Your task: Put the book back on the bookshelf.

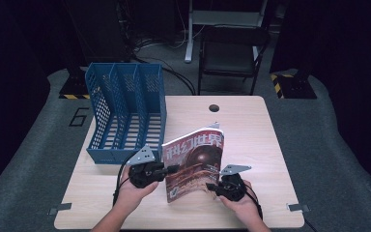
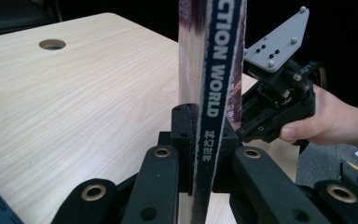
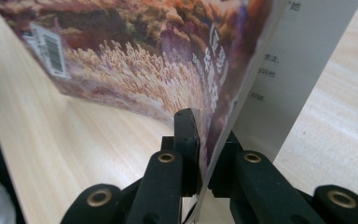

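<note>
My left gripper (image 1: 173,169) is clamped tight on the spine edge of the magazine (image 1: 194,162); in the left gripper view the two black jaws press on the dark spine (image 2: 210,93), which rises straight up between them with the words "ACTION WORLD" running along it. My right gripper (image 1: 211,186) is closed on the opposite, open edge of the same magazine, low down near its bottom corner; in the right gripper view the jaws pinch the cover (image 3: 168,74) with its reddish, coral-like picture and barcode, while a white inner page (image 3: 298,70) fans out just beside them. So the magazine is held up off the wooden table (image 1: 251,135) between my two hands, standing nearly upright with its front cover facing me, red title characters across the top and a dark round figure below. It sits over the near middle of the table. Just to its left and a little farther back stands a blue perforated file rack (image 1: 125,111) with three compartments, apart from the magazine. Near the table's far edge is a round cable hole (image 1: 214,108). Beyond the table a dark chair (image 1: 232,53) stands on the grey floor.
</note>
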{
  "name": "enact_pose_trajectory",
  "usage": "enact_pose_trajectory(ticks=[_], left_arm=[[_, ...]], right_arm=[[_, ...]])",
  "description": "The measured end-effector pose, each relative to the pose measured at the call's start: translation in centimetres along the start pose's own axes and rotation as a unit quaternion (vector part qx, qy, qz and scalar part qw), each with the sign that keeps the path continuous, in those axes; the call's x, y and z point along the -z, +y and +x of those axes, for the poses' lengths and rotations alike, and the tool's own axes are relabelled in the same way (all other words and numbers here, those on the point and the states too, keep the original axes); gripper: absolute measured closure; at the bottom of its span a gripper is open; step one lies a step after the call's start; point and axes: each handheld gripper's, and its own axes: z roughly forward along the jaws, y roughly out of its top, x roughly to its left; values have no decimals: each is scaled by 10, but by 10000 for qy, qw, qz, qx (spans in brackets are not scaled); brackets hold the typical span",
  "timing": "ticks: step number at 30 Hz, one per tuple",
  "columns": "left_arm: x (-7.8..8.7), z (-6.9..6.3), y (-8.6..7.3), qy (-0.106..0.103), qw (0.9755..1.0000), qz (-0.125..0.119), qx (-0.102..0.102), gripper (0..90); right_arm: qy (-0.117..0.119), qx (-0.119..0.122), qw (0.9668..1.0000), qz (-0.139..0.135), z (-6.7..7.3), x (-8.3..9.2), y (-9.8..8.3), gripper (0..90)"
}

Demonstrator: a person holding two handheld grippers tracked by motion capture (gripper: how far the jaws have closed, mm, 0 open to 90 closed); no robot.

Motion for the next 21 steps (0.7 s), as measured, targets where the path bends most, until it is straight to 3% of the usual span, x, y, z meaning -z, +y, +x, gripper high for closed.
enact_pose_trajectory(ticks=[7,12,17,21], left_arm=[[1,-4,2,-65,9999,-23,-120,838],[4,-6,2,29,9996,54,-283,838],[7,-6,-1,95,9997,57,-216,838],[9,-8,-2,258,9991,95,-314,838]], right_arm=[[-285,-42,9992,-276,3,-1,3,849],[-393,-95,9985,-356,4,-3,5,848],[-398,-7,9986,-359,3,-7,9,846],[-461,163,9982,-359,3,-12,11,841]])
